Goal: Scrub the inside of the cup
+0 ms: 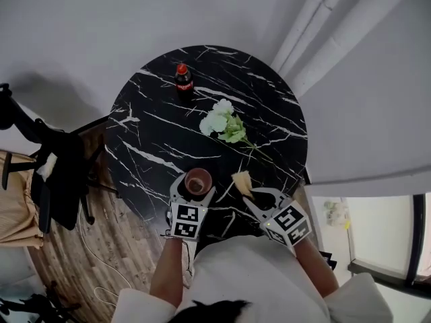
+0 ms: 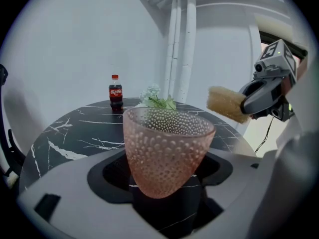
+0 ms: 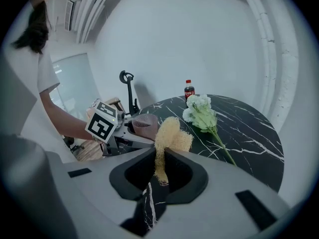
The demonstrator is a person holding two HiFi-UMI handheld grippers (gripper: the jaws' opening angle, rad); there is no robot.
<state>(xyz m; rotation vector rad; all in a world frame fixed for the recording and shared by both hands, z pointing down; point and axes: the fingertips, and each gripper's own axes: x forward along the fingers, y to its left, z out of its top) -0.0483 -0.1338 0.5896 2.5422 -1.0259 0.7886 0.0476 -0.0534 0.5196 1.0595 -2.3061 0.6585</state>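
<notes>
Spanning scene, round black marble table (image 1: 269,113) carries bottle (image 1: 183,81) and flowers (image 1: 222,121) farther back, apparently leaving near edge free. Left gripper (image 1: 196,190), jaws clamped round pink translucent dimpled cup (image 2: 167,148), keeps mouth upward there, likely steadying it. Right gripper (image 1: 250,195), jaws nearly together, pinches tan fibrous loofah (image 3: 172,133) near rim, not yet inside.

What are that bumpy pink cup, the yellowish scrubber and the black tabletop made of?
The bumpy pink cup is probably glass or clear plastic: translucent, with raised dots all over. The yellowish scrubber looks like dried loofah: matte, coarse open fibres. The black round tabletop is marble or a marble-look surface: smooth, with white veins.
</notes>
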